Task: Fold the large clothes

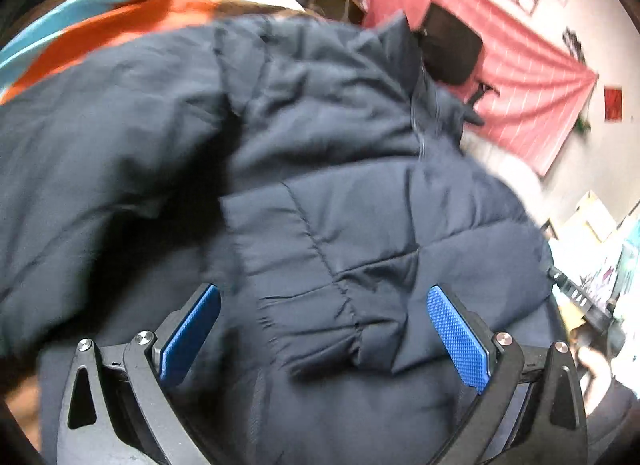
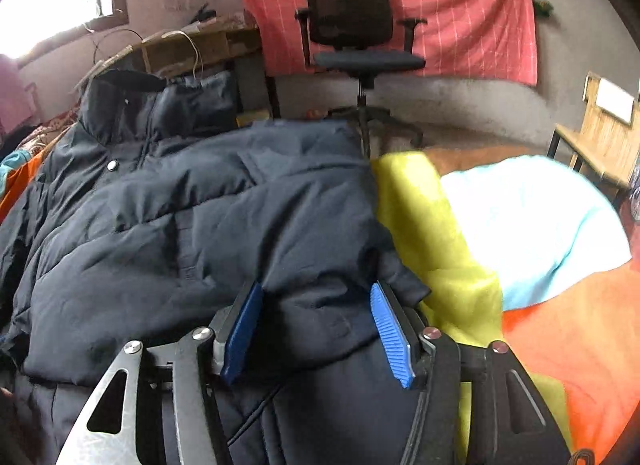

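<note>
Left wrist view: the left gripper [image 1: 324,329] stood wide open over the dark navy quilted puffer jacket [image 1: 320,185]; a gathered cuff lay between its blue pads [image 1: 460,337], neither pad pressing it. The orange, teal and yellow bedspread [image 1: 120,25] showed beyond.

Right wrist view: the right gripper [image 2: 316,329] was about half open, a bulge of jacket [image 2: 200,217] between the pads; grip uncertain. The jacket lay spread on the bedspread [image 2: 560,325], a black office chair [image 2: 356,33] behind.
</note>
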### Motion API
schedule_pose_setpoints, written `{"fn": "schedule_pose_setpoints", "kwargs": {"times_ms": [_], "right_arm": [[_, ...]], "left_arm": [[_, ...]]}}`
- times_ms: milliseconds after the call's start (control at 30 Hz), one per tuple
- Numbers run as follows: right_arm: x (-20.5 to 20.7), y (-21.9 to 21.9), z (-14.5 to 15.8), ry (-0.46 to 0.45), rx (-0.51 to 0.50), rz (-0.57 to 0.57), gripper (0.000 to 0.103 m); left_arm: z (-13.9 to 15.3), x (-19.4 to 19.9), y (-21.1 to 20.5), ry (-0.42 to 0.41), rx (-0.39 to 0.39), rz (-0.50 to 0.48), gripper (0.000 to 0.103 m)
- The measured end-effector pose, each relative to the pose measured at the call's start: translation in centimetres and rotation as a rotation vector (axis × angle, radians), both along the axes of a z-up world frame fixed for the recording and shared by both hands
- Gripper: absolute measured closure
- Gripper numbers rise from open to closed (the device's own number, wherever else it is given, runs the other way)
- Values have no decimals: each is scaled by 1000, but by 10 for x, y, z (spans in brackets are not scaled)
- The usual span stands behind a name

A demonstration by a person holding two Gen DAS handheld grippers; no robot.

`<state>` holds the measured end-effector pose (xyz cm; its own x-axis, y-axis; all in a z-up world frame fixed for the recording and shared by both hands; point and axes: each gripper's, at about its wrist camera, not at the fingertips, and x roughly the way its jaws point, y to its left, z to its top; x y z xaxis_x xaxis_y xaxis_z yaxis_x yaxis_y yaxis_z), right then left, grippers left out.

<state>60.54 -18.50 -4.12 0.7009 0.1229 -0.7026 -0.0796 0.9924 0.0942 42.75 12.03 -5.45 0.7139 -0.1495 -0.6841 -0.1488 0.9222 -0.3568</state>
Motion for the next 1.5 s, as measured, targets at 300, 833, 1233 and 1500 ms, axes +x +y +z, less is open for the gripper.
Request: {"fn": "schedule_pose_setpoints", "kwargs": {"times_ms": [300, 833, 1233, 1500], "right_arm": [[-36, 95, 51, -118, 14, 245, 25], [-66, 277, 22, -58, -22, 504, 23], [-58, 285, -11, -60, -101, 481, 19], [-66, 284, -9, -86, -90, 494, 15]], "left_arm": [[27, -99, 64, -47, 15, 254, 1], [-3, -244, 191, -25, -352, 777, 1], [-10, -252, 203, 11, -334, 960, 60], [35, -254, 177, -135, -147, 860, 95]]}}
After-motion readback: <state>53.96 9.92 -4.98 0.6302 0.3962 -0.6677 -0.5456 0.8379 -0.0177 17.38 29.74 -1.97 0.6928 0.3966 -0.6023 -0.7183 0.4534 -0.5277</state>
